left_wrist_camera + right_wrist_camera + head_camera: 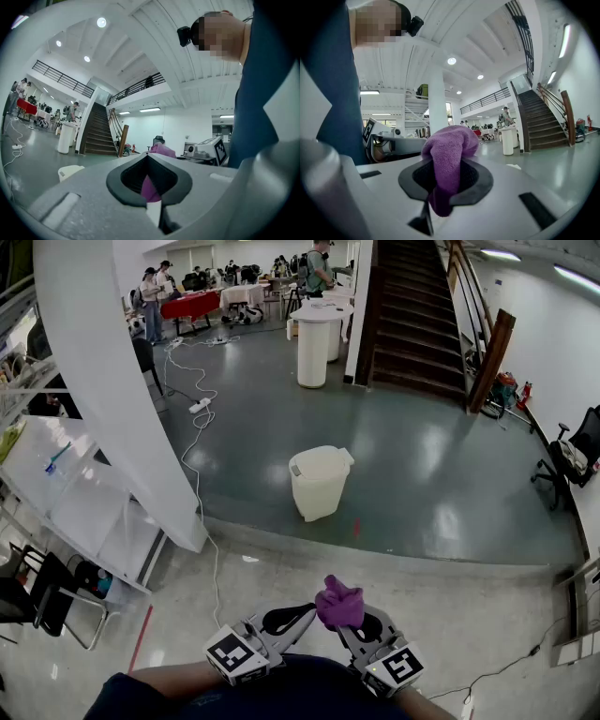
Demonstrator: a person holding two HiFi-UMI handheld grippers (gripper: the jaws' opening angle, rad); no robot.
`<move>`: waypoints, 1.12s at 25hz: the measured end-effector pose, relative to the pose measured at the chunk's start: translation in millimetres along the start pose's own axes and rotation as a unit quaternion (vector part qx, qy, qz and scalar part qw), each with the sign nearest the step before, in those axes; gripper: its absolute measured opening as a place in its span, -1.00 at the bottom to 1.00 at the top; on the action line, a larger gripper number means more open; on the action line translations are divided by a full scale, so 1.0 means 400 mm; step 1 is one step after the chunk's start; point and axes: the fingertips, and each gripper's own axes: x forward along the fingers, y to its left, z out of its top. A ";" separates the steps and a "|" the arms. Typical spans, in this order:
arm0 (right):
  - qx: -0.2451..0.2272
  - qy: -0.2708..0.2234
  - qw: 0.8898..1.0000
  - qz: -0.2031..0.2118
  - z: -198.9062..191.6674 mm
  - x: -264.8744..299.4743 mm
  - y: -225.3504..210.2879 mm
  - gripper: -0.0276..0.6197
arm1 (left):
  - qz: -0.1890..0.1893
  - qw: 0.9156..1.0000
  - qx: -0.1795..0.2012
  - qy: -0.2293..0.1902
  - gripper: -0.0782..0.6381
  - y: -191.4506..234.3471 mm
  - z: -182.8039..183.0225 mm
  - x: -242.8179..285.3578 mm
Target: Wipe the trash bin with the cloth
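One cream plastic trash bin [319, 482] with a closed lid stands upright on the dark green floor [422, 474], at 12 o'clock from both grippers and well apart from them. Left gripper [302, 613]: jaws together; purple shows through their opening, grip not determinable. Right gripper [361, 626], at 3 o'clock of the left: jaws clamped on the bunched purple microfibre cloth [449, 150].

One bin [319, 482], one cloth [339, 604], two grippers: left gripper [294, 619], right gripper [354, 622]. Behind, one staircase [412, 315], one column [103, 381], one red table [190, 304], one power strip [199, 407].
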 end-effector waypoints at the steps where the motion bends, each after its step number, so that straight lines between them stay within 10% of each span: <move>1: 0.000 0.001 1.000 0.001 -0.002 0.003 0.003 -0.70 | 0.000 1.000 0.000 0.001 -0.81 0.002 -0.001 -0.003; 28: 0.015 -0.002 1.000 0.024 -0.016 -0.049 -0.105 -0.70 | 0.036 0.999 0.002 -0.002 -0.81 -0.018 -0.022 0.088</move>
